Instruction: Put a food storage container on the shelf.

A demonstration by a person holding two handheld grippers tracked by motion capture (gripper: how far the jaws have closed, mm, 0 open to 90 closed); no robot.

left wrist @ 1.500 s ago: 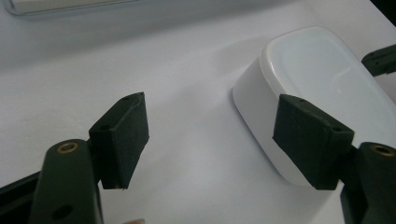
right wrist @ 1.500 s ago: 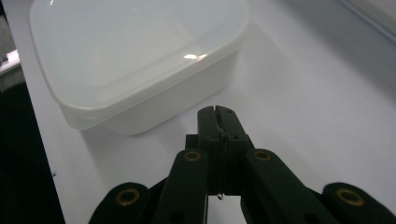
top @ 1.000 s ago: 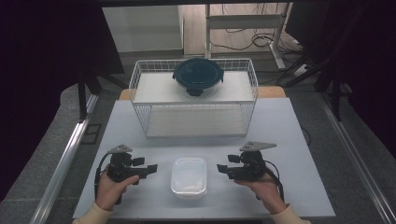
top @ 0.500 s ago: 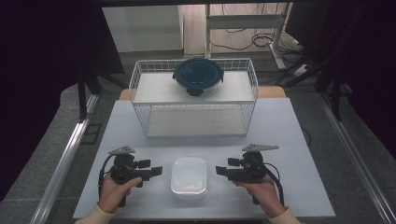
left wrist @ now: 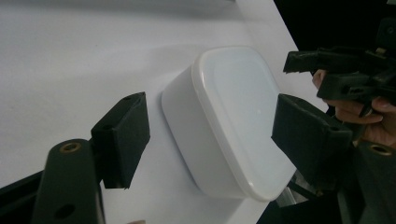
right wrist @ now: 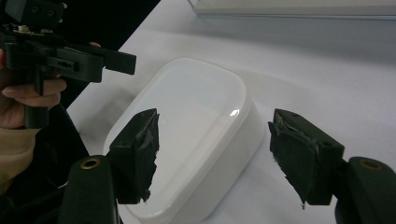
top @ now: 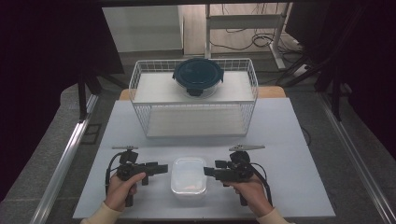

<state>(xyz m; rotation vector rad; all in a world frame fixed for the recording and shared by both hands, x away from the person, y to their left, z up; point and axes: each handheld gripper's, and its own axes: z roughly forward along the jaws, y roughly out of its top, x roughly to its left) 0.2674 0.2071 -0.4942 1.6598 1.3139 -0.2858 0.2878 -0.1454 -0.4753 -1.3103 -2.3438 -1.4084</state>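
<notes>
Step in hand: both claws close in on the white box (top: 188,179) from its two short sides, as if to lift it between them; this is my reading.
Left claw (top: 161,168): released, jaws spread wide; in the left gripper view the box sits between the pads (left wrist: 122,138) with none pressing on it.
Right claw (top: 208,172): released too; its jaws have just been closing a little, the box standing between them but untouched by the pads (right wrist: 137,154).
Where the box is: directly between the two claws, just beyond each one's tips, on the desk (top: 289,154).
How to do it well: bring both claws in level and square to the walls, below the lid's overhanging rim, and squeeze evenly so the box does not skid or twist.
Look of the box: milky white plastic, rounded corners, smooth glossy lid slightly wider than the body.
Beyond the claws: a wire basket (top: 140,109) with a dark round lidded bowl (top: 198,76) on top.
</notes>
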